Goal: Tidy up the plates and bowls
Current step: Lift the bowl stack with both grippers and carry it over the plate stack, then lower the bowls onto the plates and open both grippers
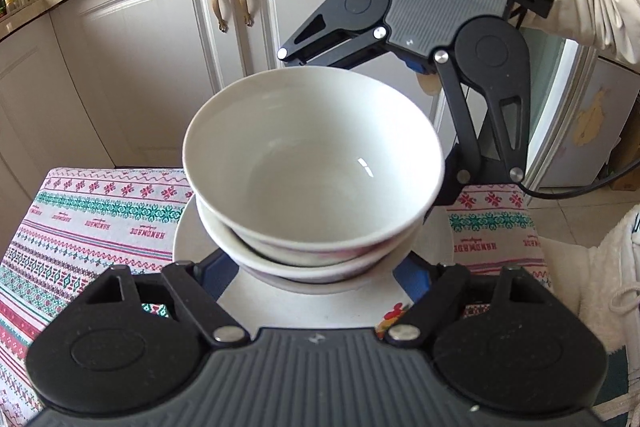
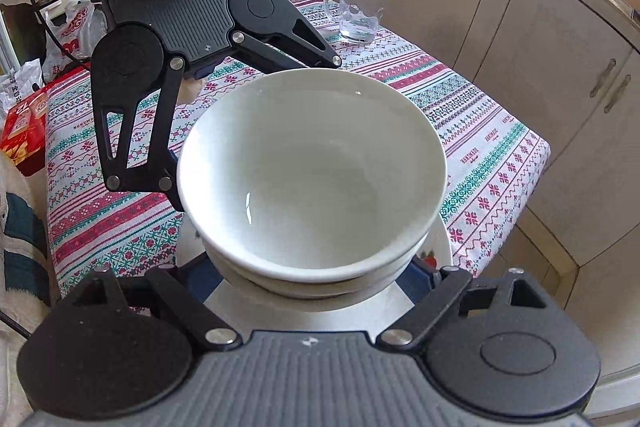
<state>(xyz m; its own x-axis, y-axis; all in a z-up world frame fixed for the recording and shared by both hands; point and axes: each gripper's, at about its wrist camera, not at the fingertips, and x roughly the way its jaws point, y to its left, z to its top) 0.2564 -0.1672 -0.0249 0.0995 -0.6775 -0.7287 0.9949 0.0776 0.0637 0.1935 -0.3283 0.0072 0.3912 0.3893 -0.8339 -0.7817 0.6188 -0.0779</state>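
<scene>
Left gripper (image 1: 316, 279): fingers spread either side of the lower bowl's base; whether they grip is hidden.
Bowls (image 1: 312, 155): two, white, nested on a white plate (image 1: 320, 303) at the patterned tablecloth (image 1: 92, 219) edge.
Right gripper (image 2: 316, 283): opposite side, same stance; grip unclear.

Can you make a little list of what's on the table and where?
bowls: two white, top bowl nested in lower bowl
plate: white plate, under the bowls
cloth: patterned tablecloth
mug: glass mug, far corner
grippers: left gripper and right gripper flank the stack on opposite sides; grip hidden
</scene>
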